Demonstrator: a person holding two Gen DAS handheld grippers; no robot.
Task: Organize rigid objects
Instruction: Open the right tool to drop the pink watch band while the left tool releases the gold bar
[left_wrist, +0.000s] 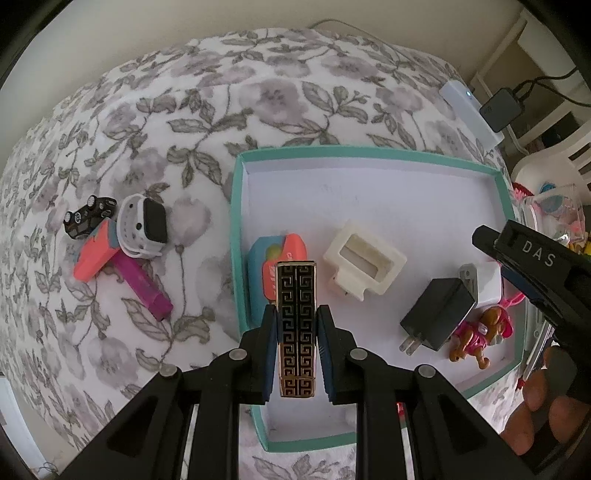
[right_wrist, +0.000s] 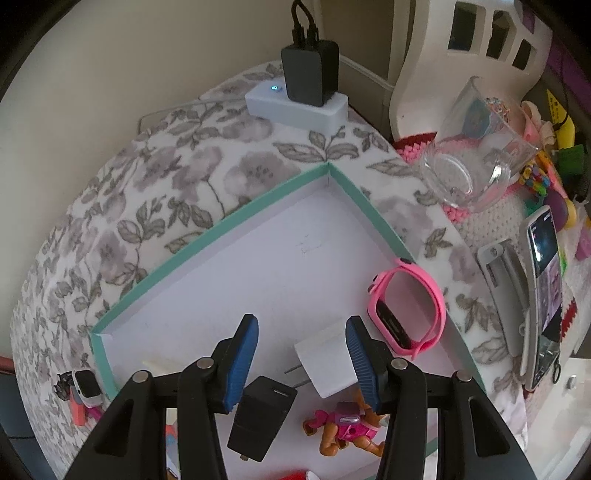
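My left gripper (left_wrist: 297, 325) is shut on a black-and-gold patterned bar (left_wrist: 296, 295) and holds it above the left side of the teal-rimmed tray (left_wrist: 236, 221). In the tray lie an orange-and-blue case (left_wrist: 266, 258), a cream holder (left_wrist: 364, 258), a black charger (left_wrist: 436, 314), a white charger (left_wrist: 487, 282) and a pink toy dog (left_wrist: 480, 332). My right gripper (right_wrist: 303, 354) is open above the white charger (right_wrist: 325, 358), black charger (right_wrist: 262, 417) and toy dog (right_wrist: 343, 432). A pink watch (right_wrist: 410, 306) leans on the tray's right rim (right_wrist: 369, 206).
On the floral cloth left of the tray lie a white watch (left_wrist: 142, 225), a toy car (left_wrist: 86, 218), an orange block (left_wrist: 96, 254) and a purple bar (left_wrist: 144, 288). A power strip (right_wrist: 295, 107), a glass cup (right_wrist: 476, 147) and a phone (right_wrist: 543, 295) lie to the right.
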